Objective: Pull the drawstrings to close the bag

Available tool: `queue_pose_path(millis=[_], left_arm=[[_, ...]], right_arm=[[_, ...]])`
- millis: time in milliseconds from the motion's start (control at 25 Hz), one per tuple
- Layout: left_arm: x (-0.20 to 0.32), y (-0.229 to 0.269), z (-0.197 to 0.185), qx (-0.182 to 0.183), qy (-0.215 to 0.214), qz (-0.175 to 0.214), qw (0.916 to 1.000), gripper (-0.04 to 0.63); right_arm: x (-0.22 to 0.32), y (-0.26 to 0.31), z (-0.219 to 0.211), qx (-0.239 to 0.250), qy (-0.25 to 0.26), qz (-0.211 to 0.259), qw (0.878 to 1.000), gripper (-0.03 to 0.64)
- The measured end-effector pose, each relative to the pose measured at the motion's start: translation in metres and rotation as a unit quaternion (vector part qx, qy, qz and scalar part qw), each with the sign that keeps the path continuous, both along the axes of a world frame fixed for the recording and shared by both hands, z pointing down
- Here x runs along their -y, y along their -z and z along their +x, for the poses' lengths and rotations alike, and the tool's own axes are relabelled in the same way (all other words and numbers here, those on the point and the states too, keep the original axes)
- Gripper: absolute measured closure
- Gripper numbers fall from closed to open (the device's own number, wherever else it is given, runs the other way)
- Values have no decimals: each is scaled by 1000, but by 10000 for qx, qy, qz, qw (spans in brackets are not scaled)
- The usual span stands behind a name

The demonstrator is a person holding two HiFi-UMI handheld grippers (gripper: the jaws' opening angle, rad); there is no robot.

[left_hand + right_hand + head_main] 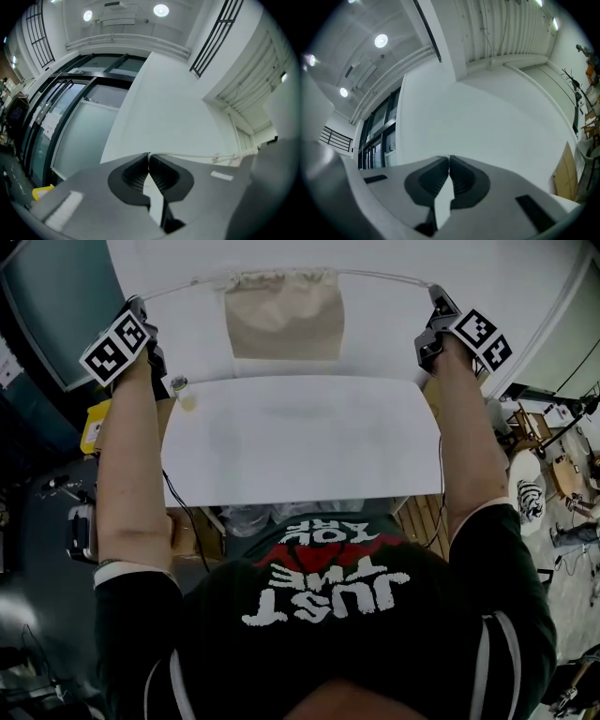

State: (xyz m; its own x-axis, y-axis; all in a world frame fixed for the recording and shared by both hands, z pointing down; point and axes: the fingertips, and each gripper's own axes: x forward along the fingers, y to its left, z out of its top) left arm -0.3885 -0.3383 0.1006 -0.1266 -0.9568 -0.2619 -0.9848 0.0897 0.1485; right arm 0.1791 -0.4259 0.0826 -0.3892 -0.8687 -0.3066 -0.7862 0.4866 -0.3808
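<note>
A beige cloth bag lies at the far side of the white table, its mouth gathered into puckers along the far edge. One white drawstring runs taut from the mouth out to my left gripper, which is shut on it. In the left gripper view the drawstring leaves the closed tips of the left gripper toward the right. The other drawstring stretches to my right gripper, shut on its end. The right gripper shows its jaws closed, with the string hidden there.
A small clear bottle stands at the table's left edge, just near of my left hand. A yellow object sits below that edge. Wooden boards and clutter lie on the floor at the right.
</note>
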Motion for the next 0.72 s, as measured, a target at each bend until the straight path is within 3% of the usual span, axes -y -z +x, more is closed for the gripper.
queue_pose_path(millis=[200,520,720], left_arm=[[4,-9,-2,-492,-131,123,9986,584],[18,-19,-2,-1516,-450,481,9862,580],[15,-21,5,-1701,-481,510,9829,577]], right_arm=[[0,-2,-4,210,136,-89,9996,606],[10,-4,-2,584,45,-45,9983,606],[5,-11,10,892,92,-70,9959,606]])
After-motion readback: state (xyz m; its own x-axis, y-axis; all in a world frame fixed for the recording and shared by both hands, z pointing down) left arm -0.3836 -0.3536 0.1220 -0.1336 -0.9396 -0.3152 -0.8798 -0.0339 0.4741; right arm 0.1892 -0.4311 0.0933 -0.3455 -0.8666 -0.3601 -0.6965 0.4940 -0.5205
